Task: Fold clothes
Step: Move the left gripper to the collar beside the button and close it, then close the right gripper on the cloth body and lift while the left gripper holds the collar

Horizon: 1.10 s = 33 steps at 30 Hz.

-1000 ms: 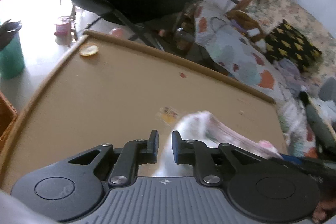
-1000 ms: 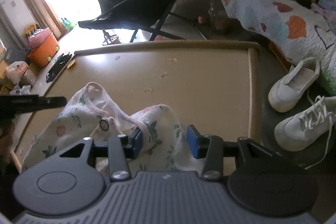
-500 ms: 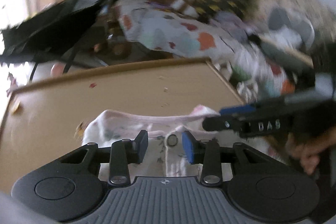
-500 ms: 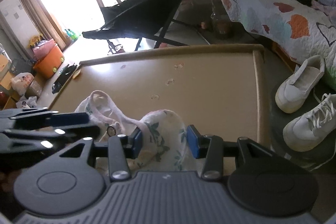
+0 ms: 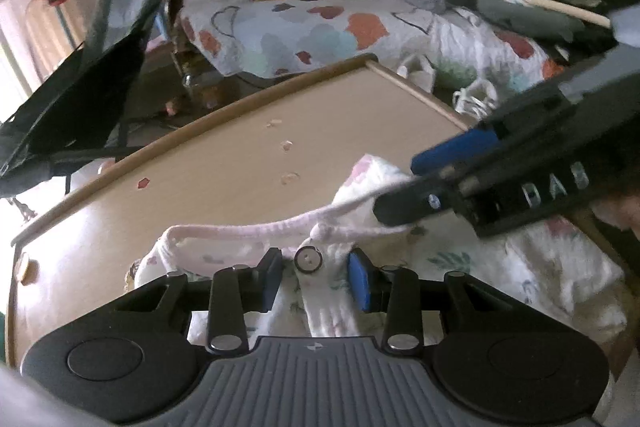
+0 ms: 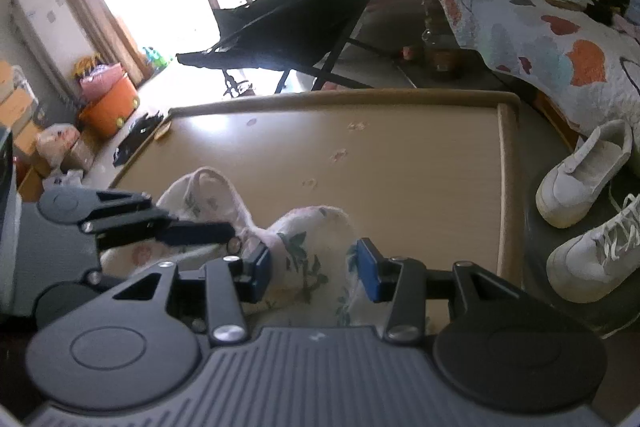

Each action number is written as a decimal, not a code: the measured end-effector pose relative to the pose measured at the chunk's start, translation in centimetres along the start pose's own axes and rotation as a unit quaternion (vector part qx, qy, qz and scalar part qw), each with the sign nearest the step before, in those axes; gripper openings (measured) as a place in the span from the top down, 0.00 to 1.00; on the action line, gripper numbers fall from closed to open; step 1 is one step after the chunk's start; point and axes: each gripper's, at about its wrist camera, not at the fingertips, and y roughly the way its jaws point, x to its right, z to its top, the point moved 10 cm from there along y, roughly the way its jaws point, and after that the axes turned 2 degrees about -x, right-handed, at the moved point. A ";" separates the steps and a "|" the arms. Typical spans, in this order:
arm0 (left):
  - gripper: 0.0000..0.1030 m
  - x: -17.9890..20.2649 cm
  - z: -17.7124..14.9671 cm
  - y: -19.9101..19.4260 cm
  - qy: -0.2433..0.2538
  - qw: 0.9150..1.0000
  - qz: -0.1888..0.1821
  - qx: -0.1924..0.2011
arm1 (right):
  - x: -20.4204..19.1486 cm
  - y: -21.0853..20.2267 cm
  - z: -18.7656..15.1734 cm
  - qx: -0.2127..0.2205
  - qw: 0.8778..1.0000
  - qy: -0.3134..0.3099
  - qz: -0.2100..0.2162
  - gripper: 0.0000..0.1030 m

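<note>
A small white garment point(image 5: 500, 267) with a flower print and a pink ribbed edge lies bunched on the near part of the tan counter point(image 5: 224, 163), right under both tools. Its long way runs across, from the left hand-held gripper point(image 5: 316, 277) over to the right hand-held gripper point(image 6: 313, 269), and its pink neck edge points away toward the far rim.

The left one's jaws have just been opening then closing a little; they stand partly apart, with a round button point(image 5: 308, 259) and a strip of cloth between them, not pressed. The right one's jaws are also partly apart, around a hump of cloth; I cannot tell if they pinch it.

Beyond the counter stands a black folding chair point(image 6: 288, 23). To the right are a bed with a heart quilt point(image 6: 540, 35) and two white shoes point(image 6: 584, 171) on the floor.
</note>
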 end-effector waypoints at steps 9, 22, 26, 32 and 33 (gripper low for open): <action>0.82 -0.4 -0.6 -0.1 -0.023 0.999 0.018 0.014 | 0.0 -0.2 -0.6 -0.021 0.999 0.001 -0.032 0.51; 0.83 -3.2 -2.0 -0.1 -0.102 0.994 0.019 0.023 | 3.3 -4.0 -2.5 0.013 0.995 0.058 -0.077 0.51; 0.83 -3.7 -2.3 -0.2 -0.090 0.995 0.029 0.025 | 3.4 -4.7 -3.2 0.013 0.994 0.057 -0.088 0.51; 0.83 -5.3 -2.6 -0.3 -0.121 0.992 0.025 0.027 | 2.7 -4.9 -3.9 0.011 0.995 0.052 -0.082 0.52; 0.83 -5.5 -2.6 -0.3 -0.127 0.991 0.023 0.027 | 2.4 -4.9 -4.0 0.006 0.996 0.049 -0.080 0.52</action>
